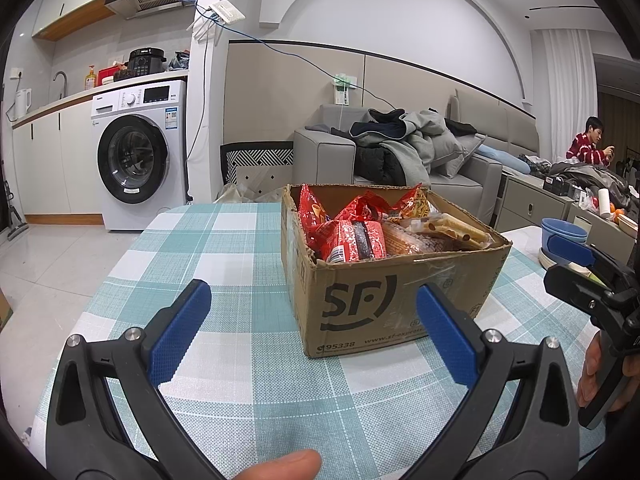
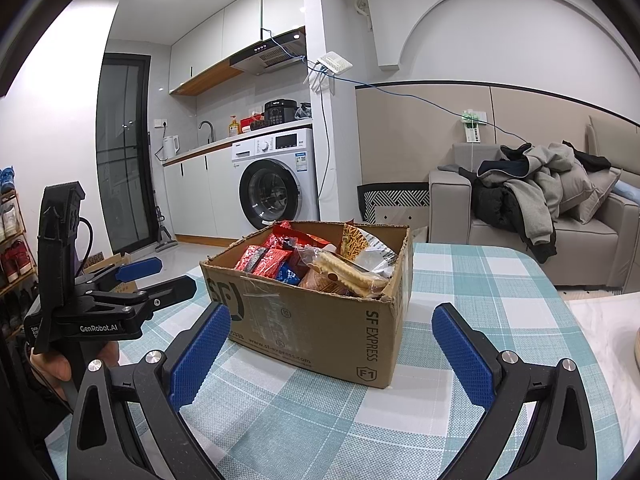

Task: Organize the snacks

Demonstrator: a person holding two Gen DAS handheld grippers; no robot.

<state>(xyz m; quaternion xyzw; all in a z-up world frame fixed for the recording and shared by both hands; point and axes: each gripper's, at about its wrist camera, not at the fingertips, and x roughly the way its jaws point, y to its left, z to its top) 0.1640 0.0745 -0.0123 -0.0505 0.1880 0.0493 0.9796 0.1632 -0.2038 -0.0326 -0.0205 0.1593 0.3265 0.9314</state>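
Blue-padded fingers [image 1: 180, 336] of the left gripper [image 1: 314, 332] are spread wide and hold nothing, hovering low over the checked tablecloth [image 1: 224, 240]; just ahead stands the cardboard box [image 1: 384, 304], open-topped and filled with snack packets [image 1: 356, 236]; the right gripper [image 2: 332, 348] likewise has its fingers spread and empty, level with the box's near corner; each is held from below by a hand; beyond are a washing machine [image 1: 140, 152] and a sofa [image 1: 460, 160].
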